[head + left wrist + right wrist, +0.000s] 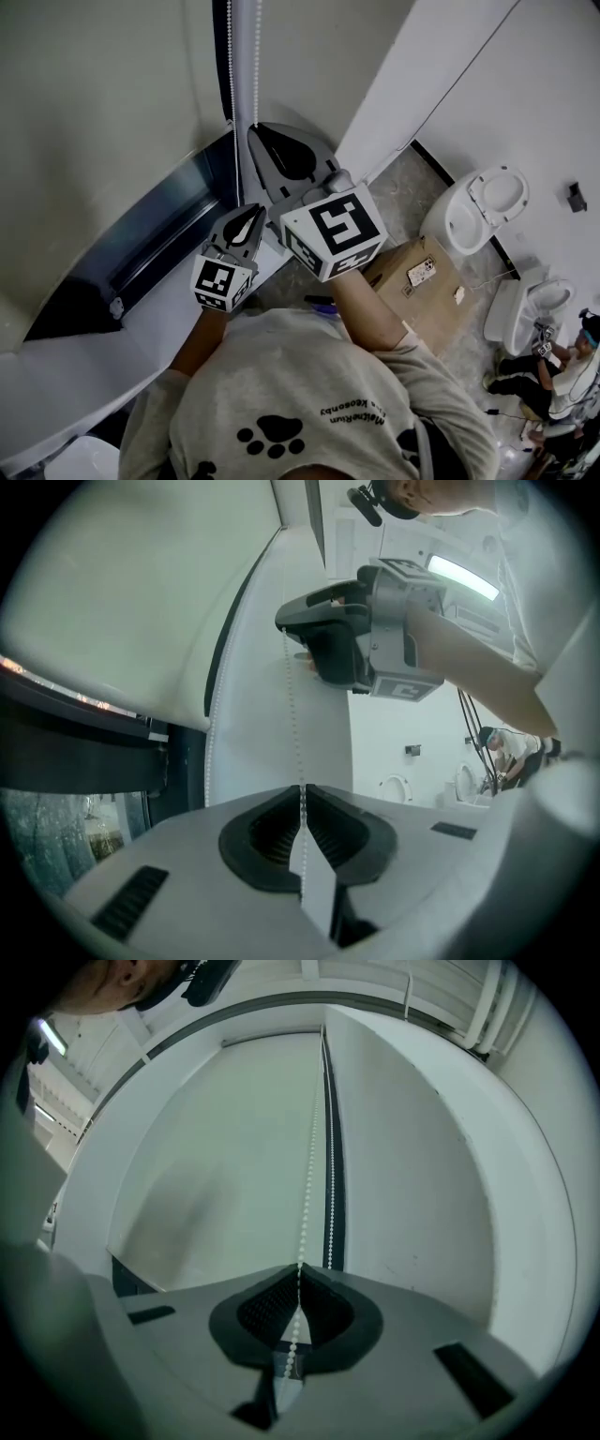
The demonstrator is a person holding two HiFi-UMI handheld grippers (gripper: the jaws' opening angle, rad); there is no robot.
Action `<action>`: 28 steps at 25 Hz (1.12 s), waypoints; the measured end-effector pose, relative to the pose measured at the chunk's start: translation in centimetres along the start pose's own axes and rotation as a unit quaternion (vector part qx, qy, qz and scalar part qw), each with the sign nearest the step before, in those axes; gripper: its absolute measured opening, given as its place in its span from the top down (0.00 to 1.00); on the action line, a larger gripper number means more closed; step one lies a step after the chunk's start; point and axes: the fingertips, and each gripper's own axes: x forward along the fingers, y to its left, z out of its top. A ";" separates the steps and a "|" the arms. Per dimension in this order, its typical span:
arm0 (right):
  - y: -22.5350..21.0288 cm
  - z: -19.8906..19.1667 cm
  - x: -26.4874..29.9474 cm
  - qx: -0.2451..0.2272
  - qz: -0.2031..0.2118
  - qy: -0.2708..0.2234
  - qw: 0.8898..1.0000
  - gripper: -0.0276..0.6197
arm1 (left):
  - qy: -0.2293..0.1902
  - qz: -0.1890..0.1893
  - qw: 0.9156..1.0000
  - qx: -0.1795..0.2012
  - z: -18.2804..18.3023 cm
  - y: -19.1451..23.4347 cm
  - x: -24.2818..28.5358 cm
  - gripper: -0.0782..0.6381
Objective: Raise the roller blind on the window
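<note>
A cream roller blind point(94, 94) covers most of the window at the left. Two strands of its white bead chain point(256, 56) hang at its right edge. My right gripper point(255, 127) is shut on the right strand, higher up. My left gripper point(258, 208) is shut on the same strand just below it. The left gripper view shows the bead chain point(292, 714) running up from my left gripper point(302, 791) to the right gripper point(280, 624). In the right gripper view, the bead chain point(309, 1166) rises from my right gripper point(299, 1269) along the blind point(216, 1166).
Dark window glass point(141, 253) shows below the blind, above a white sill point(94, 356). A white wall point(422, 84) flanks the chain on the right. On the floor lie a cardboard box point(422, 281) and toilets point(473, 211); a person point(534, 375) sits at the far right.
</note>
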 end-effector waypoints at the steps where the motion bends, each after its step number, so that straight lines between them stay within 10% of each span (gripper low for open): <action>1: -0.1 0.0 0.0 -0.001 0.001 0.002 1.000 0.94 | -0.003 0.000 1.000 0.001 0.5 0.0 0.0 0.88; 28: 0.5 -8.9 0.0 0.055 0.049 0.076 0.994 0.94 | -0.076 0.029 0.997 0.011 10.9 3.4 -3.0 0.88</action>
